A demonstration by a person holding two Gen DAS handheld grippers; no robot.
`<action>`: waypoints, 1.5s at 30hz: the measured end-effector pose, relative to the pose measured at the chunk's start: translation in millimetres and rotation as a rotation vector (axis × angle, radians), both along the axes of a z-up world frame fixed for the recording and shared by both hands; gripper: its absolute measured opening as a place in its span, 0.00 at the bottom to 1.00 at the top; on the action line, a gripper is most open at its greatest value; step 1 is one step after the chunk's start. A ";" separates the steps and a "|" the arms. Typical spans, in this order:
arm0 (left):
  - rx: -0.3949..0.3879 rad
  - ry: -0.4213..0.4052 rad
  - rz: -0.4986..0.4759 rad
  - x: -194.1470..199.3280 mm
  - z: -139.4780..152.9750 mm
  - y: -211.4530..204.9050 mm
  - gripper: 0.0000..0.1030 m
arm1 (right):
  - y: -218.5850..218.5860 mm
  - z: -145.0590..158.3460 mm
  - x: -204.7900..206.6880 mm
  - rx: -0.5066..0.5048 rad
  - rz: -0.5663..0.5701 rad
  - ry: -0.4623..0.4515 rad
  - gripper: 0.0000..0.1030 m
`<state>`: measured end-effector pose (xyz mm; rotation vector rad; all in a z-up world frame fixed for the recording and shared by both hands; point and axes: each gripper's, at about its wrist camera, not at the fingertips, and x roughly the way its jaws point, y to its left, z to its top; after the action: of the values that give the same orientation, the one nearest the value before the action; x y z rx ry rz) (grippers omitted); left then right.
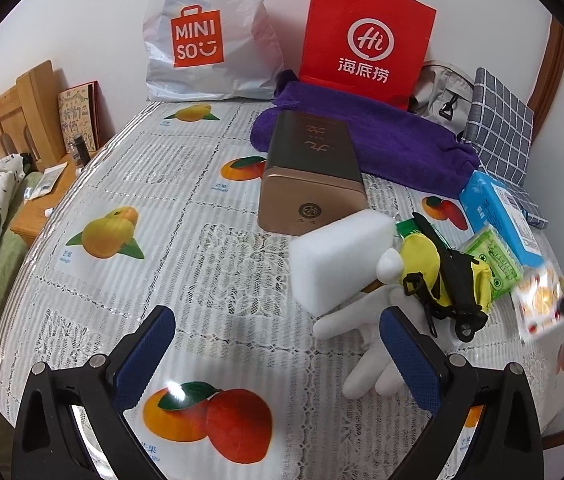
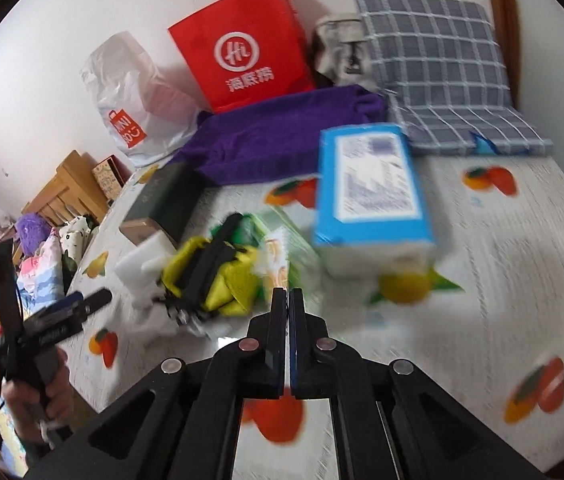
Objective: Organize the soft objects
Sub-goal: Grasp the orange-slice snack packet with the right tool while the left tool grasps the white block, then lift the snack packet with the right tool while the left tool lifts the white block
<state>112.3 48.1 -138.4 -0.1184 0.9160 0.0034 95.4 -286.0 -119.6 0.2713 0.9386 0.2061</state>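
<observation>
White sponge block (image 1: 340, 256) tilted atop white plush glove (image 1: 366, 340), beside yellow pouch (image 1: 422, 264).

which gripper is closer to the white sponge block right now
Left. The left gripper is open just in front of the white sponge block, nothing between its pads. The right gripper is shut and sits farther off, with the yellow and black bag lying between it and the sponge.

Left claw (image 1: 278, 356), right claw (image 2: 287, 300): black frames, blue textured pads (image 1: 146, 356), silver screws.
</observation>
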 end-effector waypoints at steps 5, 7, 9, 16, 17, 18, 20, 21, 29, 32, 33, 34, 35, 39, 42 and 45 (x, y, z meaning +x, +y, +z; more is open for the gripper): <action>0.016 0.008 -0.005 0.5 -0.9 -8.2 0.99 | -28.3 -29.1 -5.8 -0.084 -0.062 0.060 0.08; 0.030 0.008 -0.007 0.4 -0.3 -11.5 0.99 | -31.3 -37.5 -8.8 -0.069 -0.047 0.069 0.31; 0.034 0.009 -0.005 1.3 0.4 -12.9 0.99 | -26.3 -41.3 -11.0 -0.066 -0.035 0.060 0.66; 0.033 0.009 -0.015 3.7 0.8 -15.0 0.99 | 25.1 -60.7 -13.1 -0.139 0.036 0.056 0.76; 0.029 0.008 -0.015 4.1 0.6 -13.9 0.99 | 32.1 -67.3 -11.9 -0.153 0.018 0.071 0.76; 0.027 0.009 -0.016 5.0 0.1 -13.0 0.99 | 35.5 -67.1 -10.5 -0.181 0.002 0.053 0.77; 0.028 0.024 -0.014 7.6 -2.0 -10.4 0.99 | 45.5 -69.4 -12.1 -0.250 -0.021 0.030 0.77; 0.027 0.025 -0.009 8.6 -2.9 -9.0 0.99 | 49.1 -69.9 -12.6 -0.278 -0.023 0.022 0.75; -0.085 -0.015 -0.021 24.0 -11.4 -0.7 0.99 | 33.2 -65.6 -14.5 -0.313 -0.020 -0.018 0.39; -0.083 -0.024 -0.032 32.5 -16.3 -1.9 0.95 | 28.6 -65.5 -16.1 -0.301 0.010 -0.033 0.38; -0.090 -0.026 -0.039 35.2 -17.0 -1.9 0.95 | 28.1 -65.6 -15.2 -0.299 0.015 -0.037 0.38; -0.105 -0.032 -0.053 38.0 -18.1 -2.2 0.93 | 28.8 -65.5 -13.7 -0.297 0.018 -0.038 0.37; -0.120 -0.036 -0.063 40.8 -18.9 -2.3 0.92 | 27.5 -65.3 -13.6 -0.291 0.021 -0.040 0.37; -0.115 -0.038 -0.093 50.0 -22.9 -7.3 0.73 | 19.2 -63.2 -10.4 -0.271 0.012 -0.033 0.37; -0.105 -0.020 -0.137 55.2 -27.7 -14.0 0.47 | 13.4 -62.9 -6.5 -0.273 -0.007 -0.029 0.37; -0.098 -0.027 -0.160 55.2 -29.4 -15.7 0.36 | 10.0 -62.5 -4.0 -0.275 -0.021 -0.026 0.37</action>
<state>167.5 32.4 -167.8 -0.1353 0.8964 -0.1907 91.4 -276.1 -182.1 0.0244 0.9262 0.0596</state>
